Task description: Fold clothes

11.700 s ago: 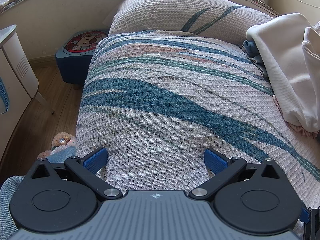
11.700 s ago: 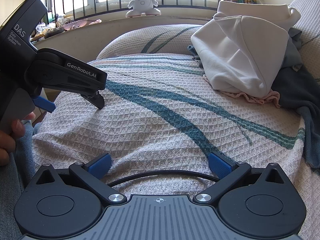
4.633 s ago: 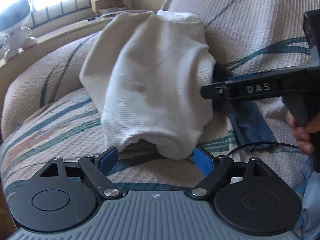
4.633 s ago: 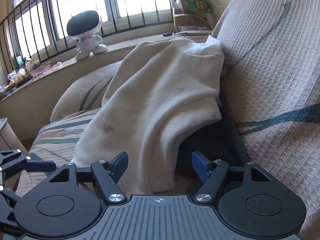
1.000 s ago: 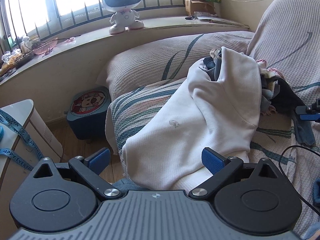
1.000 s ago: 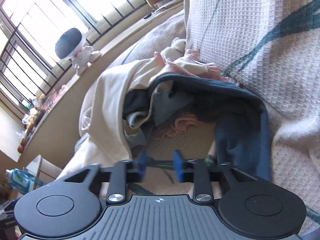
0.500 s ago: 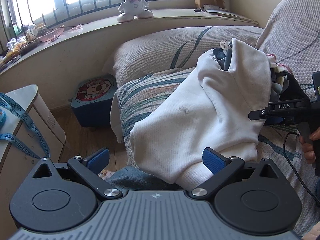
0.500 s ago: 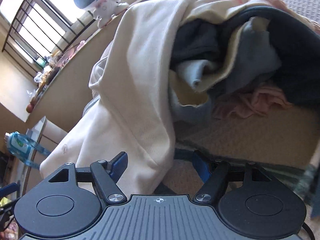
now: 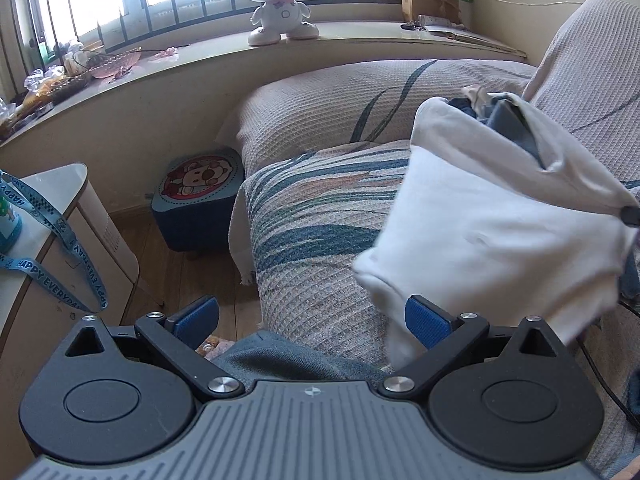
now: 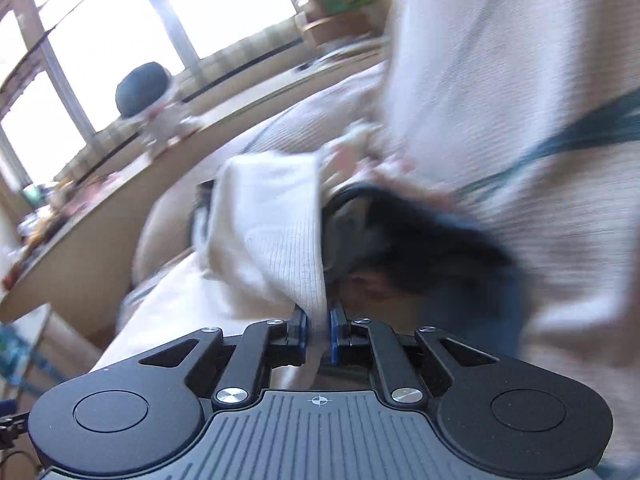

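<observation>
A white ribbed garment [image 9: 496,216] hangs lifted over the sofa seat, its lower hem blurred near my left gripper [image 9: 312,316]. That gripper is open, with nothing between its blue pads. In the right wrist view my right gripper [image 10: 319,334] is closing its jaws on an edge of the white garment [image 10: 276,236], and the pads pinch the cloth. A tip of the right gripper shows at the right edge of the left wrist view, where the cloth is drawn taut. Behind lies a pile of dark blue and pink clothes [image 10: 420,240], blurred.
The sofa [image 9: 320,216] has a woven cover with blue stripes. A blue footstool [image 9: 200,192] stands on the wood floor beside it. A white cabinet [image 9: 60,240] with a blue ribbon is at left. A toy robot [image 9: 280,4] stands on the windowsill. A person's jeans [image 9: 280,360] show below.
The right gripper has shut on the white garment's edge and pulled it up and to the right. The cloth has left the sofa's front, baring the striped seat. The left gripper stays open.
</observation>
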### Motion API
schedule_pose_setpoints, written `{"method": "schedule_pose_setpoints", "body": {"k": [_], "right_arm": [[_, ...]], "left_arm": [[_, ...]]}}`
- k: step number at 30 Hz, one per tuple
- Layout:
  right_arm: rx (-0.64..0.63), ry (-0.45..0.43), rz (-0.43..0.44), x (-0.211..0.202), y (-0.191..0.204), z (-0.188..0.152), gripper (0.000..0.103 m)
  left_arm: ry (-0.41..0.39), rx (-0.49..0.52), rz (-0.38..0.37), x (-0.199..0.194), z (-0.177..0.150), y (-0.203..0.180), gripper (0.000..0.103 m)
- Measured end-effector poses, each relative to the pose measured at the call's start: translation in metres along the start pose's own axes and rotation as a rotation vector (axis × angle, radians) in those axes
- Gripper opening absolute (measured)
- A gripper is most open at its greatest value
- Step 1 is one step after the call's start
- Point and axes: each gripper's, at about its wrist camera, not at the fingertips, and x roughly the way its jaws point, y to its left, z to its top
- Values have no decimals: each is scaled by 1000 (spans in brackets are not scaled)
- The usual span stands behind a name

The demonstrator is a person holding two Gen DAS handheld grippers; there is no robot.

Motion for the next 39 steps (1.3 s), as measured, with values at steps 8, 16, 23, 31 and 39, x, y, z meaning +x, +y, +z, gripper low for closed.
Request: {"method": "schedule_pose_setpoints", "body": {"k": [8, 16, 23, 31, 39], "right_arm": [[115, 33, -277, -48, -65, -26, 11], [21, 95, -317, -29, -52, -37, 24], [-25, -109, -285, -65, -39, -3, 64], [-39, -116, -185, -53, -21, 6, 67], [-36, -94, -151, -45, -16, 2, 68]], "left_arm": [[8, 23, -22, 2, -1, -12, 101], [6, 29, -10, -3, -2, -16, 101], [15, 36, -19, 0, -2, -20, 101], [17, 38, -18, -1, -5, -20, 102], [26, 33, -16, 2, -4, -19, 102]]}}
